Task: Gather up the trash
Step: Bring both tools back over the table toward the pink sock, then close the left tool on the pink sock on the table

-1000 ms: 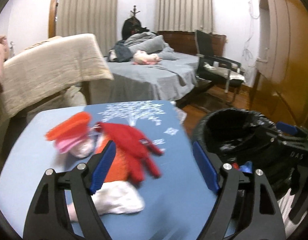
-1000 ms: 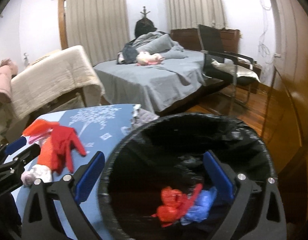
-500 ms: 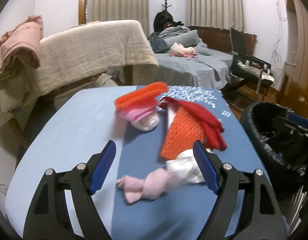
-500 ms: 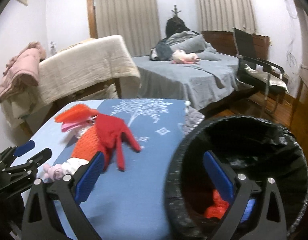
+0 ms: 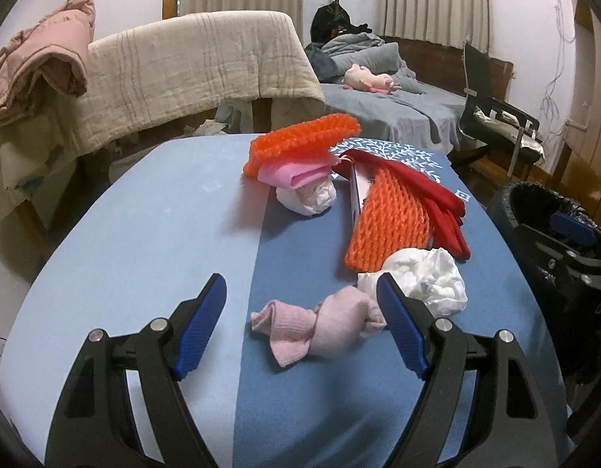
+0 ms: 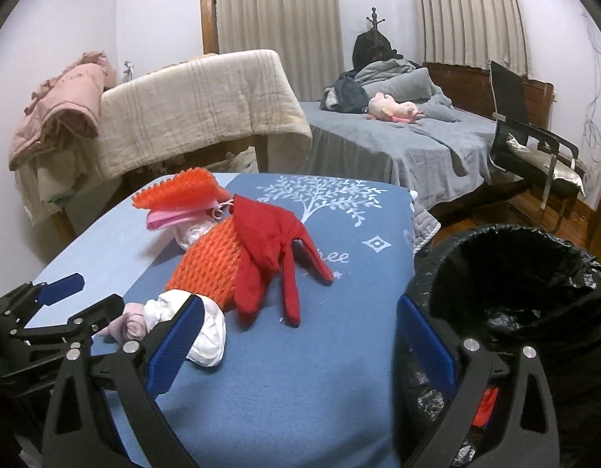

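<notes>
Trash lies on a blue-covered table (image 5: 152, 234): a rolled pink sock (image 5: 320, 327), a crumpled white wad (image 5: 421, 280), an orange foam net (image 5: 390, 222), a red glove (image 5: 437, 202), and farther back a second orange net (image 5: 300, 142) on a pink piece (image 5: 296, 175) and a white wad (image 5: 312, 199). My left gripper (image 5: 300, 292) is open, just above the pink sock, not touching it. My right gripper (image 6: 300, 312) is open and empty over the table's near edge, beside the red glove (image 6: 269, 249) and the black-lined trash bin (image 6: 515, 273).
The trash bin (image 5: 534, 210) stands off the table's right edge with red scraps inside. Behind the table are a cloth-draped rack (image 5: 191, 70), a grey bed (image 5: 398, 109) and a black chair (image 5: 495, 117). The left gripper (image 6: 89, 296) shows at the lower left of the right wrist view.
Both grippers have swung left, away from the bin and over the table. The left one has come down close to the pink sock. Both stayed open.
</notes>
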A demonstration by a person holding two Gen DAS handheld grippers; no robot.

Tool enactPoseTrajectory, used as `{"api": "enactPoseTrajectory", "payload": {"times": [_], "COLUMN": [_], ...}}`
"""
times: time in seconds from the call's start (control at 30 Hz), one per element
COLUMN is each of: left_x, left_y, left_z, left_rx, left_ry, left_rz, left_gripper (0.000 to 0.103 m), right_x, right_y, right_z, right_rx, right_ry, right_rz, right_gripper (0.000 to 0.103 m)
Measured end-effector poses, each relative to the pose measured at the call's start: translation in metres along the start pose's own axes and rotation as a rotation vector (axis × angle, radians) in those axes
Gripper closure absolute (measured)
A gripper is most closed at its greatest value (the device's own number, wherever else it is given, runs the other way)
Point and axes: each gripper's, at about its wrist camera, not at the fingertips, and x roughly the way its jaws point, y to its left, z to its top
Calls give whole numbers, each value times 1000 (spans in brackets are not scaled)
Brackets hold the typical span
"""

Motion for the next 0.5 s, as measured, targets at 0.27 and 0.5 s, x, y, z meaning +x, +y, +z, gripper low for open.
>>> {"api": "enactPoseTrajectory", "payload": {"times": [0.27,0.5], "left_x": [9,19], "left_y": [-5,-4], "left_z": [-4,-4], "left_rx": [14,12], "left_ry": [39,84], "left_rz": [-5,-63], "left_gripper": [26,50], "right_x": [4,5], "right_y": [2,6], "right_z": [-4,-5], "right_rx": [-11,-22], "right_ry": [15,22], "right_rz": [2,7], "right_gripper": [6,6]}}
